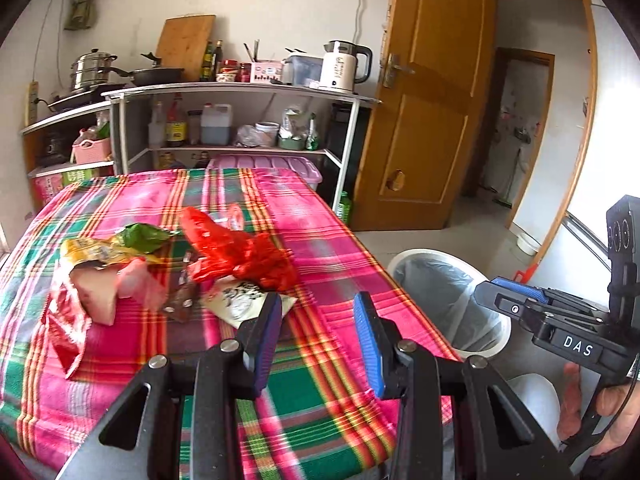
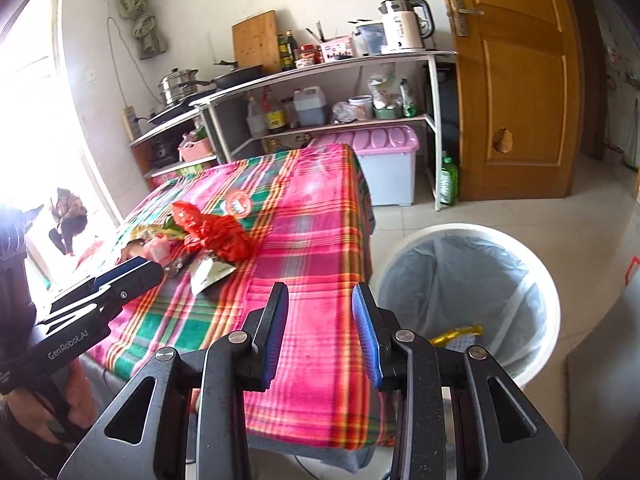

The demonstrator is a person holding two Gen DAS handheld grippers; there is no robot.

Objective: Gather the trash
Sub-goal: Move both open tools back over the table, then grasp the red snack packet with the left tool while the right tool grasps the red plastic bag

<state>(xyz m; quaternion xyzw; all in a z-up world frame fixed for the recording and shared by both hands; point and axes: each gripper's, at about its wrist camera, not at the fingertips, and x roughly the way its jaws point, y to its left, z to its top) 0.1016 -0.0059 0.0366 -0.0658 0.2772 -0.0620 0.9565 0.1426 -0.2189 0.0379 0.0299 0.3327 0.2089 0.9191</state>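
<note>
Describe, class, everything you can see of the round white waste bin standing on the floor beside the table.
The round white plastic waste bin stands upright on the pale tiled floor, just off the corner of the table covered by a pink and green plaid cloth. A translucent grey-blue liner bag is folded over its rim. It is nearly empty: a shiny yellow wrapper lies at the bottom. Neither gripper touches it; whether it touches the table cannot be told.

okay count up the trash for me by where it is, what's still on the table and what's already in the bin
On the table: 6 (red plastic bag, yellow wrapper, green wrapper, pink-and-white wrapper, white printed packet, round red-rimmed lid)
In the bin: 1 (gold wrapper)
Total: 7, though the overlapping pile may hide more.
</note>
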